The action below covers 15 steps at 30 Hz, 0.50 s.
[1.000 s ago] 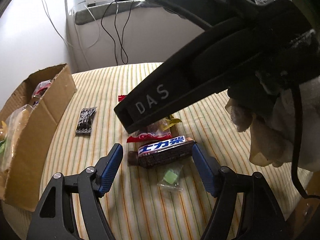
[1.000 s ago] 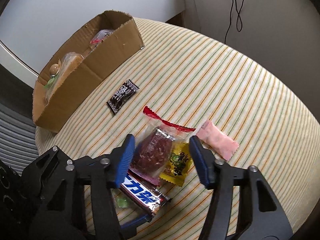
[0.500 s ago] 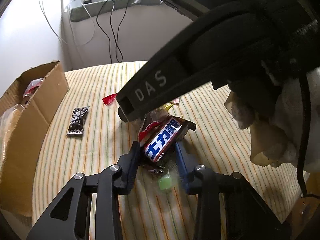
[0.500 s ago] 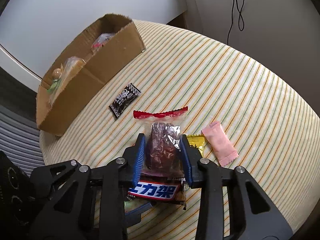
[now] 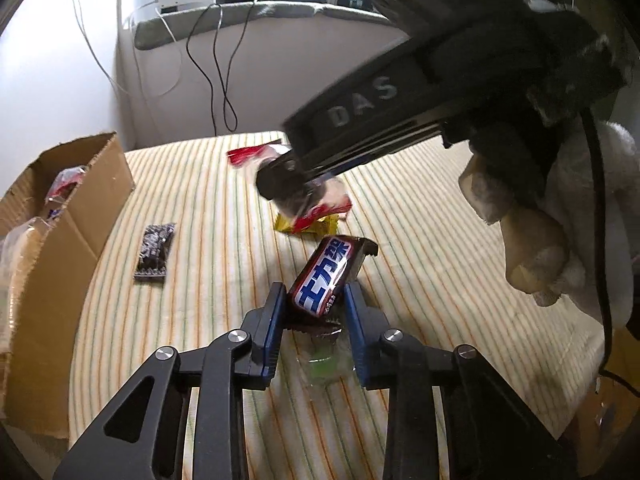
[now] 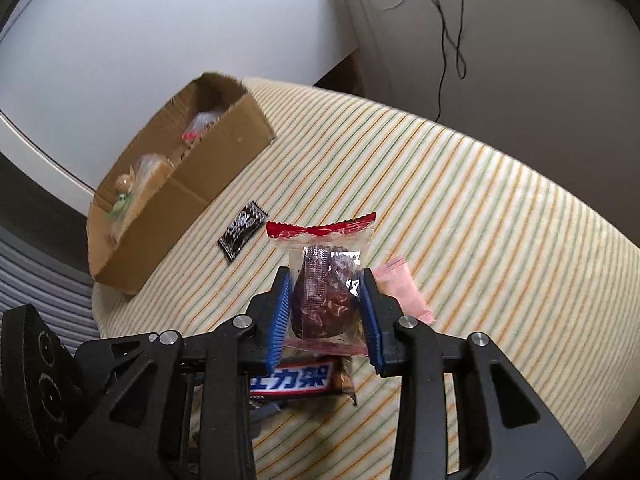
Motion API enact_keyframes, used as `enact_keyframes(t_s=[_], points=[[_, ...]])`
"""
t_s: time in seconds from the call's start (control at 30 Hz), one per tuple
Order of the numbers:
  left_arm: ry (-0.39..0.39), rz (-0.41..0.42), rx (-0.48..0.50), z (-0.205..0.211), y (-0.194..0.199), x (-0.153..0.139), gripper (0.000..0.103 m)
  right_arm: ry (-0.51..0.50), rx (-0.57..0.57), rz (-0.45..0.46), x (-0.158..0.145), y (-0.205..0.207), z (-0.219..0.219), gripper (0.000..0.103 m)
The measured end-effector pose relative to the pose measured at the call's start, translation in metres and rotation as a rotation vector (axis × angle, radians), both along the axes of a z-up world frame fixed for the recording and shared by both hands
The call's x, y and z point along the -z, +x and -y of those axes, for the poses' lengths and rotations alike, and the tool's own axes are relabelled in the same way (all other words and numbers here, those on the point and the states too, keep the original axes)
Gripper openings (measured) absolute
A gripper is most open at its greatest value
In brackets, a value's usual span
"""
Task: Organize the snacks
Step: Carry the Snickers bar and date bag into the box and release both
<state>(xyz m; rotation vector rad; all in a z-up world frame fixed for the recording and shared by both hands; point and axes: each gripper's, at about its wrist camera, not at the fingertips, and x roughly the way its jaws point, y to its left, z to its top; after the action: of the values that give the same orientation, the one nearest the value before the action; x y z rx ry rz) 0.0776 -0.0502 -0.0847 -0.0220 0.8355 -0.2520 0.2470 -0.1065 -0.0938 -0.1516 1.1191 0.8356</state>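
On the table (image 6: 460,184), covered in a cloth with thin orange and green stripes, the left gripper (image 5: 314,312) is closing, its blue pads pinching the brown chocolate bar (image 5: 326,276), which tilts up off the cloth. The right gripper (image 6: 325,304) clamps a clear, red-topped packet (image 6: 324,276) holding something dark brown. An open cardboard box (image 6: 180,200) sits at the table's left edge with wrapped snacks inside. A small black sachet (image 6: 242,236) lies near the box, a pink packet (image 6: 400,284) just right of the right gripper, a yellow wrapper (image 5: 308,226) beyond the bar, and a green sweet (image 5: 324,366) beneath the left gripper. Behind, black cables (image 5: 224,80) hang down a pale wall below a grey ledge.
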Motion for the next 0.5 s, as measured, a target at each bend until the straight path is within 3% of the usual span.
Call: enact_keyframes(t_s=[0.27, 0.5], points=[[0.003, 0.002, 0.000, 0.000, -0.002, -0.001, 0.028, 0.018, 0.034, 0.039, -0.013, 0.004, 0.013, 0.034], [-0.009, 0.059, -0.038, -0.014, -0.009, -0.022, 0.027, 0.030, 0.045, 0.077, -0.029, 0.000, 0.019, 0.034]])
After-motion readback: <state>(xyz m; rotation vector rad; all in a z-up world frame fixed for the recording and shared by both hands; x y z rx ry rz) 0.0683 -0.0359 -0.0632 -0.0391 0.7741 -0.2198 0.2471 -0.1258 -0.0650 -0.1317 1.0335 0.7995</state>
